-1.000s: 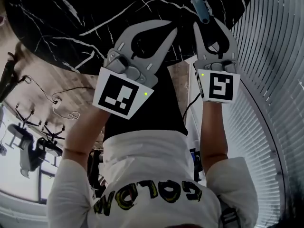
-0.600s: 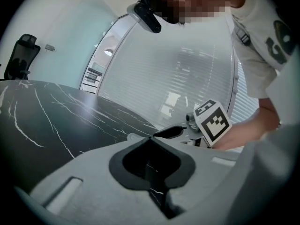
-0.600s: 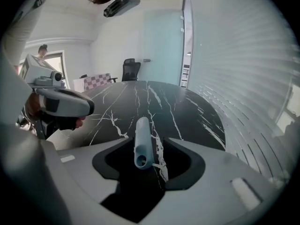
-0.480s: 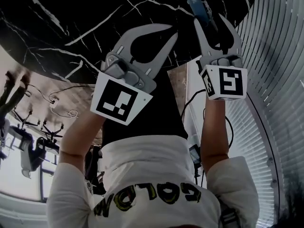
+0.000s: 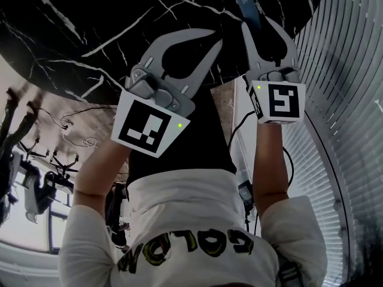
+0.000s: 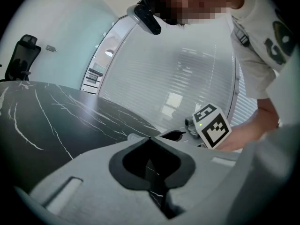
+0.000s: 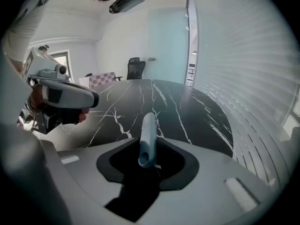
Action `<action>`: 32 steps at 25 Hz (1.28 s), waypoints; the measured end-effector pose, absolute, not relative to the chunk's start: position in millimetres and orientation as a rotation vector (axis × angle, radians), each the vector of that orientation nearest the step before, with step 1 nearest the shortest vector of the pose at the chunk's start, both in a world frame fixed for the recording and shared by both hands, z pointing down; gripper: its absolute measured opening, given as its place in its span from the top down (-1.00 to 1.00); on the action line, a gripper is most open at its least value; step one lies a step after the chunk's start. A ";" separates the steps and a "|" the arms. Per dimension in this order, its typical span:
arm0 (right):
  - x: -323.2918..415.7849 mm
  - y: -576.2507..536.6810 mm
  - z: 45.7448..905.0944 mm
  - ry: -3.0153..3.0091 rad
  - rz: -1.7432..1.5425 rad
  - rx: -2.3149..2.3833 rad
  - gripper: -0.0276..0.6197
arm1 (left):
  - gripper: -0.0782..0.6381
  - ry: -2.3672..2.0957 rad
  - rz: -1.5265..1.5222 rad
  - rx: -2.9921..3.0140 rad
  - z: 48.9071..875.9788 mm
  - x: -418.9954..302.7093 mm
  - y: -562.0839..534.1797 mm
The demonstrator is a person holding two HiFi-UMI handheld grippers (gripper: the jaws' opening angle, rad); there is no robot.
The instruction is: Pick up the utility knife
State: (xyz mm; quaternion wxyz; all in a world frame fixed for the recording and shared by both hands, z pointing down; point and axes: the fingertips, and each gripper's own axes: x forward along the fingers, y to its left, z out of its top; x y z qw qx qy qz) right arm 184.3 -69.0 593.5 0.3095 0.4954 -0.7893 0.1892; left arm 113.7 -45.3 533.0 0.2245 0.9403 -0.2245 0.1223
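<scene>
The utility knife (image 5: 244, 0), a slim blue-grey handle, lies on the black marble table (image 5: 90, 17) at the far right. My right gripper (image 5: 260, 26) has it between its jaws, which are closing; the pads meet the knife's sides. In the right gripper view the knife (image 7: 147, 130) runs straight away from me through the right gripper (image 7: 147, 143), its near end inside the jaw hollow. My left gripper (image 5: 216, 37) hovers to the left over the table, shut with nothing in it. The left gripper view shows the left gripper (image 6: 150, 138) with only dark table (image 6: 47, 125) behind its tips.
The table's curved edge runs just below both grippers. A slatted white wall (image 5: 341, 100) curves along the right side. Cables (image 5: 72, 130) and an office chair (image 5: 36, 190) are on the floor at left. Another chair (image 7: 136, 68) stands at the table's far end.
Both grippers came down a little toward the table. The right jaws spread wide around the knife's near end, then narrowed onto it. The left jaws stayed together.
</scene>
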 end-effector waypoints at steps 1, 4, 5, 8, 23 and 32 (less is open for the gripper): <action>183.3 -70.1 590.3 -2.092 0.483 1.309 0.55 | 0.77 -0.622 0.339 2.593 532.9 113.2 -45.7; 180.4 -73.0 581.7 -2.104 0.423 1.304 0.70 | 0.77 -0.629 0.340 2.591 532.4 112.1 -46.4; 179.3 -73.1 581.6 -2.107 0.419 1.300 0.70 | 0.77 -0.631 0.341 2.592 532.7 111.9 -46.4; 178.0 -72.8 582.7 -2.113 0.418 1.289 0.70 | 0.77 -0.637 0.347 2.586 534.2 111.3 -45.9; 171.7 -76.2 571.8 -2.110 0.437 1.286 0.70 | 0.77 -0.718 0.363 2.594 512.4 88.5 -53.2; 148.0 -89.4 500.9 -2.177 0.354 1.264 0.71 | 0.77 -0.823 0.351 2.638 452.8 63.7 -68.3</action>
